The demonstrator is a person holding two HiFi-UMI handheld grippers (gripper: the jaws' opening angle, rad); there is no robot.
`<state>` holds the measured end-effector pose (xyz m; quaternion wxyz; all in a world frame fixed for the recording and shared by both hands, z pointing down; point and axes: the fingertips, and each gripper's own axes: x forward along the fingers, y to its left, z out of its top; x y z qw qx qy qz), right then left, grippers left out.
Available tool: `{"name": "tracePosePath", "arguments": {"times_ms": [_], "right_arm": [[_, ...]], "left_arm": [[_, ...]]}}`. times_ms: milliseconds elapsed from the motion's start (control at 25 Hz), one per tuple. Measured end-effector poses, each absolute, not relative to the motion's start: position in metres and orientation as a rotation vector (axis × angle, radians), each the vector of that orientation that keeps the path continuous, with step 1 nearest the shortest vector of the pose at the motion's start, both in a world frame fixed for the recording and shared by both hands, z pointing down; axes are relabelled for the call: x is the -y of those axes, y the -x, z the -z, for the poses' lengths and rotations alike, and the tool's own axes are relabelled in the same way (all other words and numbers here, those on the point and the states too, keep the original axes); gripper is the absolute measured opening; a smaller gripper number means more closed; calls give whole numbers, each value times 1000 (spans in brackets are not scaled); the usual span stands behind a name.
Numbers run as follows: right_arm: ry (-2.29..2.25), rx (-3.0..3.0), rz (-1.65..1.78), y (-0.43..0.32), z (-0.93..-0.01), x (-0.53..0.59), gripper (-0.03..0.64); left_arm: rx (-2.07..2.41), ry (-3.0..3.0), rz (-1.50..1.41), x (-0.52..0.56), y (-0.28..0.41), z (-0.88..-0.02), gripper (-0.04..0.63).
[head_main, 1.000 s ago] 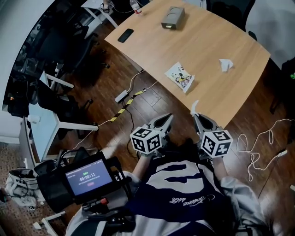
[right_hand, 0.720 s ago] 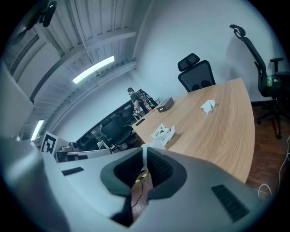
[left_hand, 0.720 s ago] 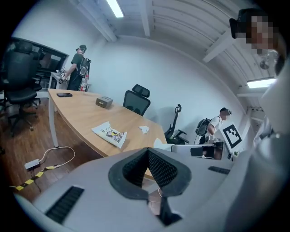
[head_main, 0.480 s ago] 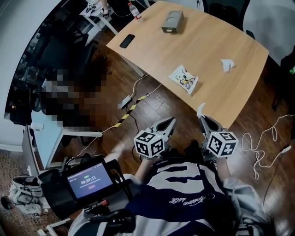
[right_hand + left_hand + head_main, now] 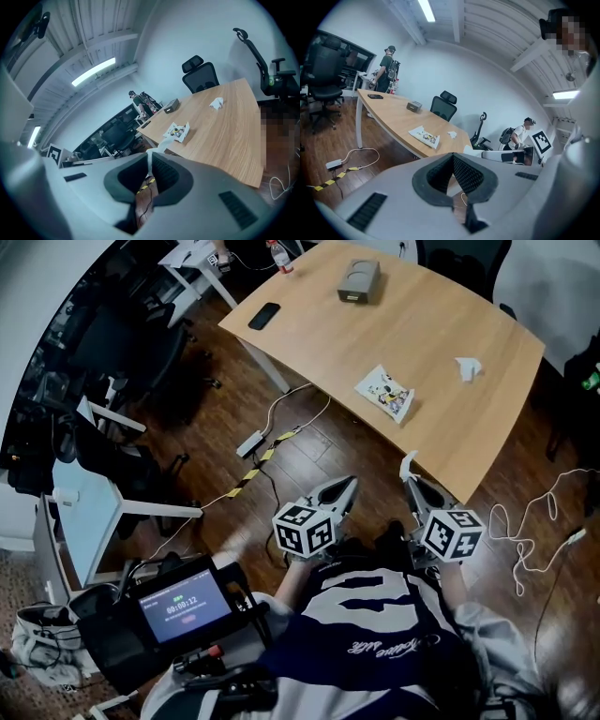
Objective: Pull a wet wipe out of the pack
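The wet wipe pack (image 5: 385, 392), white with a cartoon print, lies flat on the wooden table (image 5: 441, 324); it also shows in the left gripper view (image 5: 424, 136) and the right gripper view (image 5: 177, 131). A crumpled white wipe (image 5: 466, 368) sits farther right on the table. Both grippers hang off the table's near edge, close to the person's torso and well short of the pack. My left gripper (image 5: 349, 482) is shut with nothing in it (image 5: 453, 155). My right gripper (image 5: 411, 478) is shut on a small white strip of wipe (image 5: 150, 155) that sticks out past its tips.
A grey box (image 5: 359, 280) and a black phone (image 5: 263, 315) lie at the table's far end. A power strip and cables (image 5: 267, 435) trail on the wood floor at left, a white cable (image 5: 525, 540) at right. Office chairs stand at far left. A screen unit (image 5: 183, 601) hangs at the person's chest.
The head camera has shifted, so the table and pack sit slightly to the right in view. Both grippers stay shut by the torso; the right one still holds the white strip.
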<state>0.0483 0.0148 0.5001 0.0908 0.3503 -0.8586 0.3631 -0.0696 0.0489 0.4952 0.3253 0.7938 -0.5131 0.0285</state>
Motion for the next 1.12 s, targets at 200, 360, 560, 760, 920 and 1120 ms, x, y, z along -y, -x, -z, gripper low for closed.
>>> {"name": "tracePosePath", "arguments": {"times_ms": [200, 360, 560, 760, 920, 1120], "right_arm": [[-1082, 2539, -1049, -48, -495, -34, 21], [-1105, 2534, -1037, -51, -492, -44, 20], [-1130, 2538, -1004, -51, -489, -54, 20], [-1124, 2546, -995, -48, -485, -57, 20], [-1119, 2553, -987, -47, -483, -59, 20], [-1106, 2554, -979, -44, -485, -64, 20]], "left_arm": [[1297, -2085, -27, -57, 72, -496, 3], [1266, -2114, -23, -60, 66, -492, 3], [1233, -2149, -32, -67, 60, -491, 3], [1230, -2160, -33, -70, 60, -488, 3], [1232, -2162, -34, -73, 60, -487, 3], [1236, -2160, -31, -77, 62, -489, 3]]}}
